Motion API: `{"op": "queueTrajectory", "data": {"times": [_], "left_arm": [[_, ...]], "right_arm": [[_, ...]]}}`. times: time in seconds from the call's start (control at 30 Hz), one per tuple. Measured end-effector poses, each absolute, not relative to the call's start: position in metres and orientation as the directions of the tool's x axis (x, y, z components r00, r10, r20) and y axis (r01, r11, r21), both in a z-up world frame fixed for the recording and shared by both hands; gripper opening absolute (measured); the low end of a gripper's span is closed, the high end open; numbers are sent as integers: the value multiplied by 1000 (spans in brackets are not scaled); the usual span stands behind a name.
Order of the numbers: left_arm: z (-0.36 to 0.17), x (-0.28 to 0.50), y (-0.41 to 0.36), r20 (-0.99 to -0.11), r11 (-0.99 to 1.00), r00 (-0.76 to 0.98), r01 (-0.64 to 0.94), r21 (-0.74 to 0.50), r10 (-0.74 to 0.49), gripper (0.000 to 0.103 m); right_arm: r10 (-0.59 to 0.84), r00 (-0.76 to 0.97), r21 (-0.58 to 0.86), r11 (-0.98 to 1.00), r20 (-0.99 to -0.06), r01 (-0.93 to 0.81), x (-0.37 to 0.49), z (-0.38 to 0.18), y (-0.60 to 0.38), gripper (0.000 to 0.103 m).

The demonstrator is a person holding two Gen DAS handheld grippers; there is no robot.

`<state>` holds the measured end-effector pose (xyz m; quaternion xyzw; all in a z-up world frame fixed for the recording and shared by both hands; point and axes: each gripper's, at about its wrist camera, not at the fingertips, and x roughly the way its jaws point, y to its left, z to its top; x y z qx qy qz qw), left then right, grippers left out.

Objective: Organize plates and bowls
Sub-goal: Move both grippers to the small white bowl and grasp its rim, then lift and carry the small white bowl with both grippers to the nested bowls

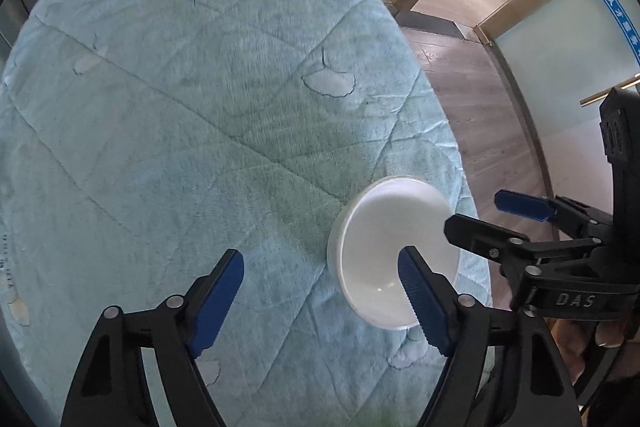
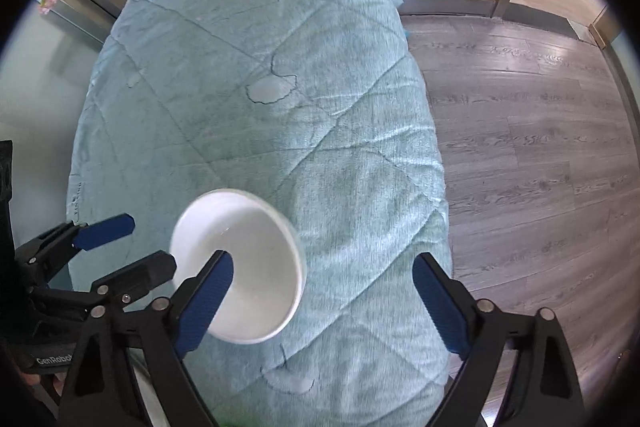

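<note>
Bowl (image 1: 394, 253) (image 2: 238, 273) sits upright near the near right edge of the desk (image 1: 180, 107) (image 2: 320, 147), its round mouth facing up; being circular, it has no long axis to speak of. It is smooth, glossy white, deep-sided with a thin rim, and looks empty inside. Under it lies a pale blue-green quilted cloth (image 1: 152, 163) (image 2: 340, 195), soft and fuzzy, stitched in diagonal lines with pale cloud-like patches outlined in dark thread.

Left gripper (image 1: 320, 301) (image 2: 128, 245) hangs above the cloth with its jaws spread wide, holding nothing; its right blue ribbed pad overlaps the bowl's near rim in the left wrist view, though contact cannot be told. Right gripper (image 2: 324, 301) (image 1: 484, 213) is likewise wide apart and holds nothing, its left pad overlapping the bowl's near side. Both have black frames with blue fingertips. Grey wood-plank floor (image 2: 528, 155) lies to the right.
</note>
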<state>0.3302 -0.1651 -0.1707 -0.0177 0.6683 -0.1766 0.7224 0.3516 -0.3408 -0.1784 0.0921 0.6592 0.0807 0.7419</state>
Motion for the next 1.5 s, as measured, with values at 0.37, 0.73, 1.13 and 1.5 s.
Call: {"op": "queueTrajectory", "data": {"times": [0.37,0.73,1.13,1.5], "left_arm": [[-201,342,-172,-963,933,-9,243,-264,-270,33],[-207,342,-181,-939,905,-43,258,-340,-340,6],[-133,315,-168,-943,907,9,276,-318,-333,3],[-6,220,-139,-945,912,114,318,-258,-307,4]], "right_arm": [[269,62,272,962,-961,31,355,-207,-335,42],[228,67,229,974,-971,0,353,-211,-314,7],[243,124,241,970,-962,-27,335,-151,-307,6],[294,242,274,955,-925,-113,252,-40,-283,6]]}}
